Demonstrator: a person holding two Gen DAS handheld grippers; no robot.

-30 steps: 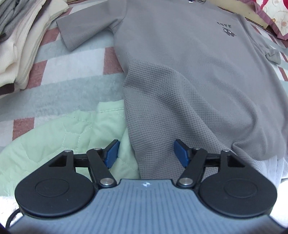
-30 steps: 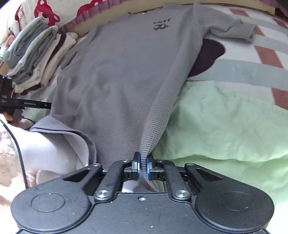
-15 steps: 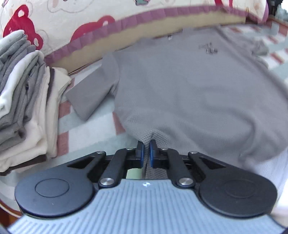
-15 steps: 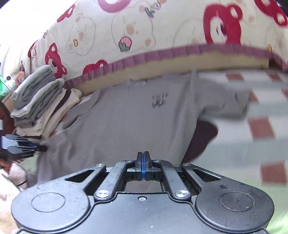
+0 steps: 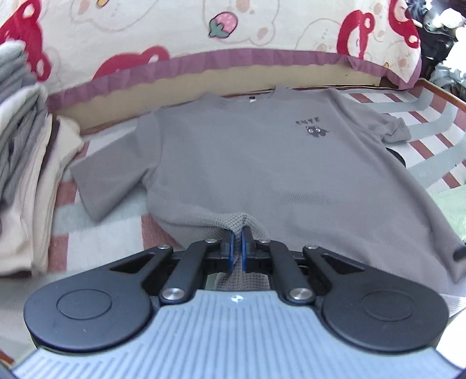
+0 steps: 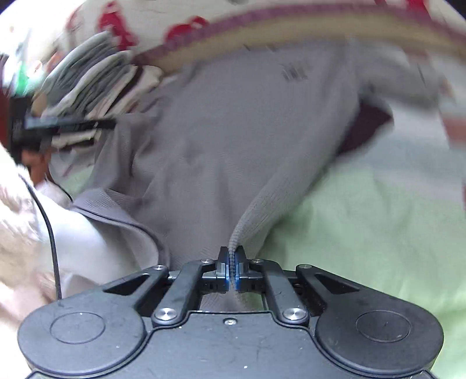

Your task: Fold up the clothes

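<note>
A grey waffle-knit T-shirt (image 5: pixel 262 163) with a small dark chest print lies face up on the bed, collar toward the headboard. My left gripper (image 5: pixel 236 247) is shut on the shirt's lower hem, which bunches between the blue pads. My right gripper (image 6: pixel 232 262) is shut on the other side edge of the same T-shirt (image 6: pixel 233 140), the fabric rising in a taut ridge from the jaws. The right wrist view is motion-blurred. The left gripper (image 6: pixel 67 125) shows as a dark bar at the left of that view.
A stack of folded grey and cream clothes (image 5: pixel 26 163) stands at the left. A bear-print quilt (image 5: pixel 233 26) with a purple border lines the headboard. A striped sheet (image 5: pixel 431 140) and a pale green quilt (image 6: pixel 364 218) lie around the shirt. A person's sleeve (image 6: pixel 26 233) and a cable are at lower left.
The left gripper has shut on the shirt's hem and lifted it; it was open over the hem a second ago. Both grippers have moved, the right one still moving with blur.
</note>
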